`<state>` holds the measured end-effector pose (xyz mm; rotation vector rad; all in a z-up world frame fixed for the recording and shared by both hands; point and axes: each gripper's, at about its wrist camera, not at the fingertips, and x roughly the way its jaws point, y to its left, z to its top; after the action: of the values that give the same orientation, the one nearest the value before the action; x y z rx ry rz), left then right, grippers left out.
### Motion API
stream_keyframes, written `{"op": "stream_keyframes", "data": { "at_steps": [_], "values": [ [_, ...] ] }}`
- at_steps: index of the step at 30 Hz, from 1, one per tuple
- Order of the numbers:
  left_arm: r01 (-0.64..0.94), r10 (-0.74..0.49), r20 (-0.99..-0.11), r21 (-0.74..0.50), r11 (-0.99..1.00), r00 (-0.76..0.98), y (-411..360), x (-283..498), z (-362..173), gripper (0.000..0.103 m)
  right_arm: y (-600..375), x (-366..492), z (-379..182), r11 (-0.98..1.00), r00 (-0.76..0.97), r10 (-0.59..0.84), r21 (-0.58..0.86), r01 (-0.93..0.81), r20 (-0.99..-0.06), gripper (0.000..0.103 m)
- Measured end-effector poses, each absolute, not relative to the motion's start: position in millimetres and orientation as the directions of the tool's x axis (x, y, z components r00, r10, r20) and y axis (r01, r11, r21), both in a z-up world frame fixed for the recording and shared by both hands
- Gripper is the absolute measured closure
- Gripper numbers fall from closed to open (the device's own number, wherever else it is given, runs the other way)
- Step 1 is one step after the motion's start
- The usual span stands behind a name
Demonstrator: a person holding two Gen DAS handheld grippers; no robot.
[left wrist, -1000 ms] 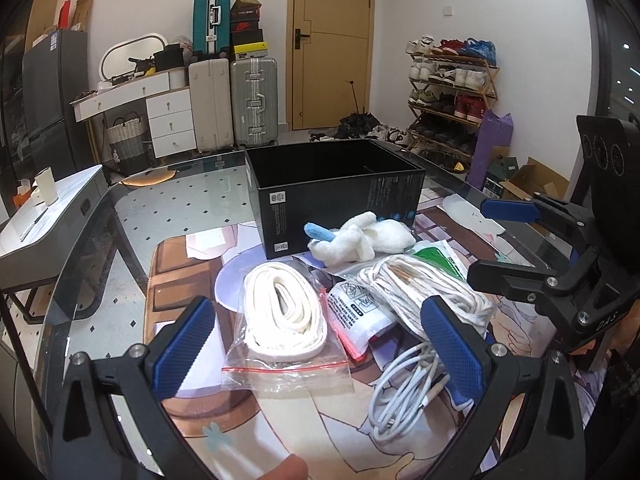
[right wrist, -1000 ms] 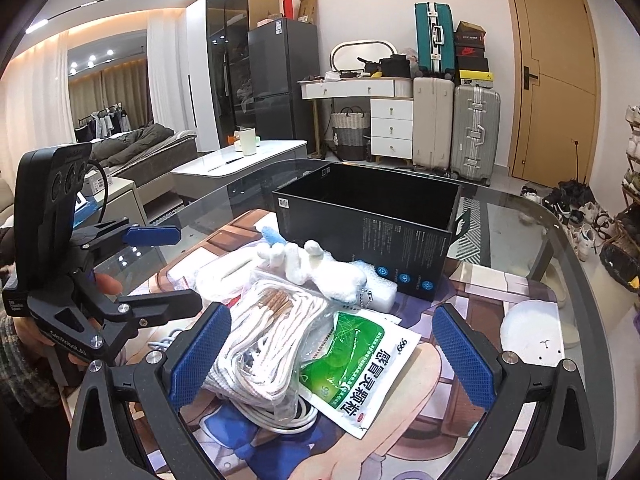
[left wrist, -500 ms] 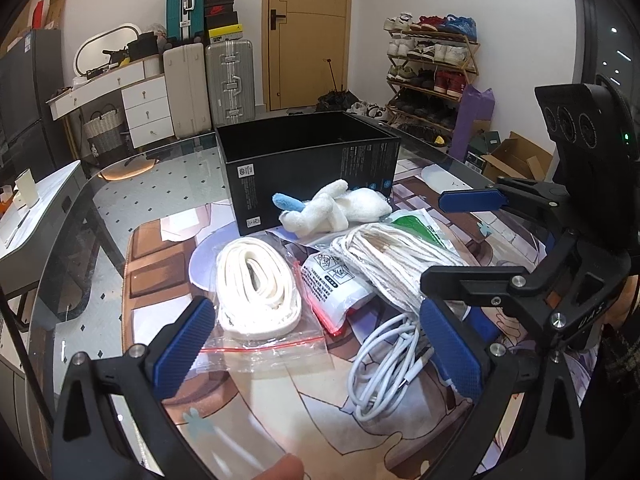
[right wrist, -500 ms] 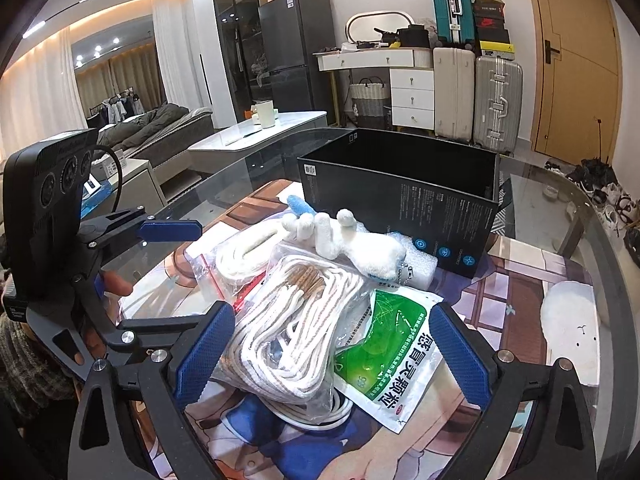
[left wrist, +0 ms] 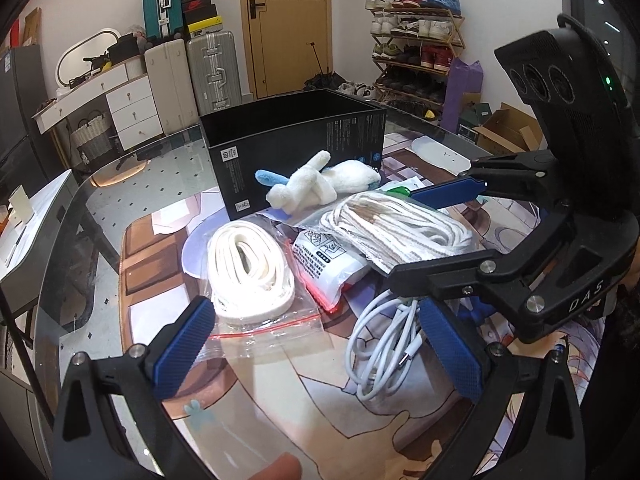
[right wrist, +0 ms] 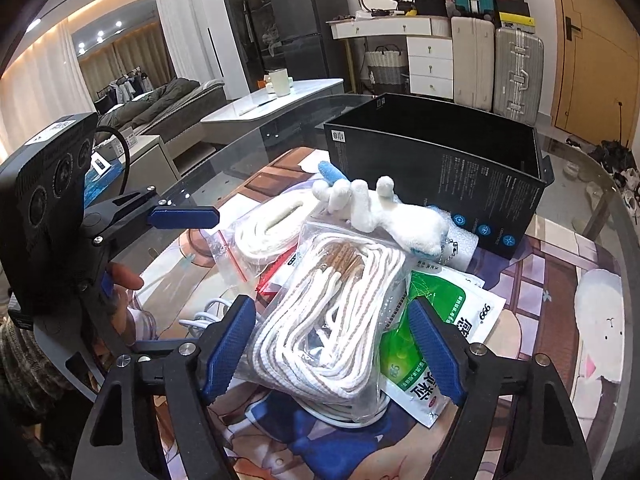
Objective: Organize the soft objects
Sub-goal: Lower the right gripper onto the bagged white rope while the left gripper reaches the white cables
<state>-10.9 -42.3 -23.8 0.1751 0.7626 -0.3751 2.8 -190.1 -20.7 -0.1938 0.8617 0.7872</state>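
Over the last second both grippers have moved in on the pile of soft things on the glass table (left wrist: 100,216), and the right gripper (right wrist: 332,344) has moved most: its two blue-padded fingers (right wrist: 230,344) now stand spread on either side of the clear plastic bag of coiled white-and-tan cord (right wrist: 336,312), which a second ago lay well ahead of them. The pads look close to the bag's sides but not yet pressed in, so this reads as the approach to a grasp, not a hold. The left gripper (left wrist: 320,344) also has its fingers wide apart and holds nothing; it hovers at the near edge of the pile, with the zip bag of flat white webbing (left wrist: 250,268) just ahead on the left and the loose white charging cable (left wrist: 384,340) beside its right finger. Nothing in the pile appears to have shifted. The small white plush toy with a blue tip (left wrist: 316,186) lies on the far side, against the open black cardboard box (left wrist: 296,144), which looks like the place to put things, though its inside is hard to see. The green and white sachet (right wrist: 440,328) lies partly under the cord bag on its right. The likely first item to go is therefore the cord bag.
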Motion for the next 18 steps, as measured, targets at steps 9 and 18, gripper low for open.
{"op": "stream_keyframes", "data": {
  "at_steps": [9,18],
  "values": [
    [0.358,-0.222,-0.695,0.055,0.932,0.684,-45.7,-15.5,-23.4,0.001,-174.0,10.4,-14.9,0.754,0.367,0.484,0.167,-0.635,-0.794,0.039],
    [0.356,-0.199,-0.71,0.078,0.931,0.676,-57.6,-17.7,-25.8,0.001,-171.2,7.0,-23.9,0.773,0.389,0.468,0.154,-0.615,-0.794,0.057]
  ]
}}
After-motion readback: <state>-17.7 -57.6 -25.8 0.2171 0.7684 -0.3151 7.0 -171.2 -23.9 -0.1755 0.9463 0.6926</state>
